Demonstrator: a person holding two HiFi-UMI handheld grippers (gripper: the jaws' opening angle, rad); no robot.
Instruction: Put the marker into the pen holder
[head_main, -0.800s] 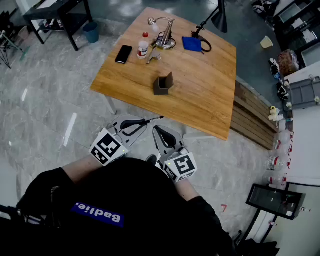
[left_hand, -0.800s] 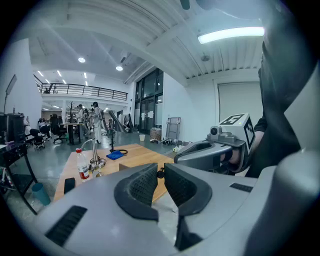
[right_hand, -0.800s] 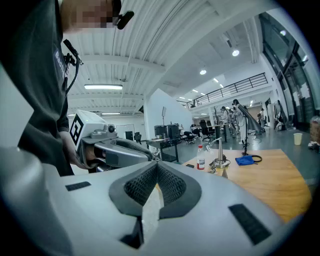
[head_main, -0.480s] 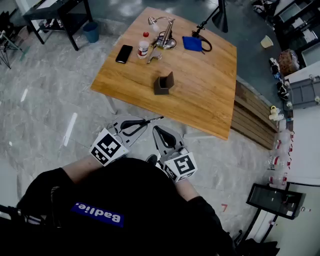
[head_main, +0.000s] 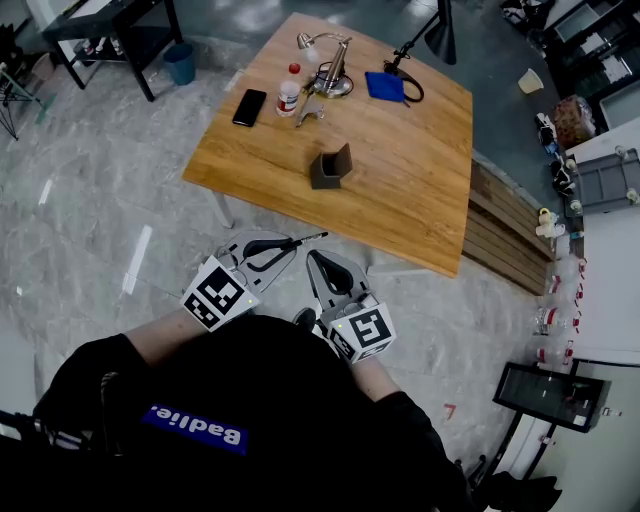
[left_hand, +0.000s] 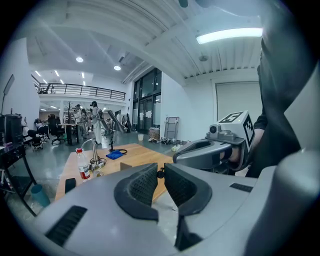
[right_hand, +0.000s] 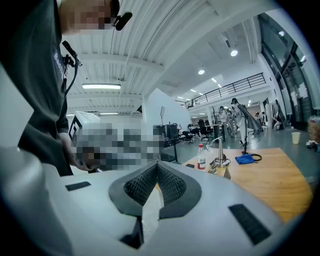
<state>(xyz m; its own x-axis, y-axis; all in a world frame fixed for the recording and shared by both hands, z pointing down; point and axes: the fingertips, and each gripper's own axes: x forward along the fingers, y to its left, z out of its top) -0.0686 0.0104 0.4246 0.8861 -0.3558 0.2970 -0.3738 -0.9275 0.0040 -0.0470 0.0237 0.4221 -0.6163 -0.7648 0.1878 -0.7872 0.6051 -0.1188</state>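
- The left gripper (left_hand: 160, 171) is clenched on the marker (head_main: 306, 239). In the left gripper view its pads nearly meet, and only the marker's small dark round end shows in the slit between them.
- From the head view the marker pokes past the jaw tips as a thin dark rod. Its tip lines up with the near edge of the wooden table (head_main: 410, 200), well apart from the pen holder (head_main: 330, 168).
- The right gripper (right_hand: 157, 166) is closed on nothing, its pads meeting at the tip.
- The pen holder is dark brown and stands alone near the table's middle. Its inside cannot be seen.
- The person's hands are largely hidden behind the marker cubes and the dark shirt.
- At the table's far end lie a black phone (head_main: 248, 107), a red-capped bottle (head_main: 288, 96), a metal desk lamp (head_main: 327, 68) and a blue cloth (head_main: 383, 87).
- The bottle's label is too small to read.
- White lettering on a blue strip on the shirt (head_main: 196, 426) runs upside down to the camera and is not clear enough to read with certainty.
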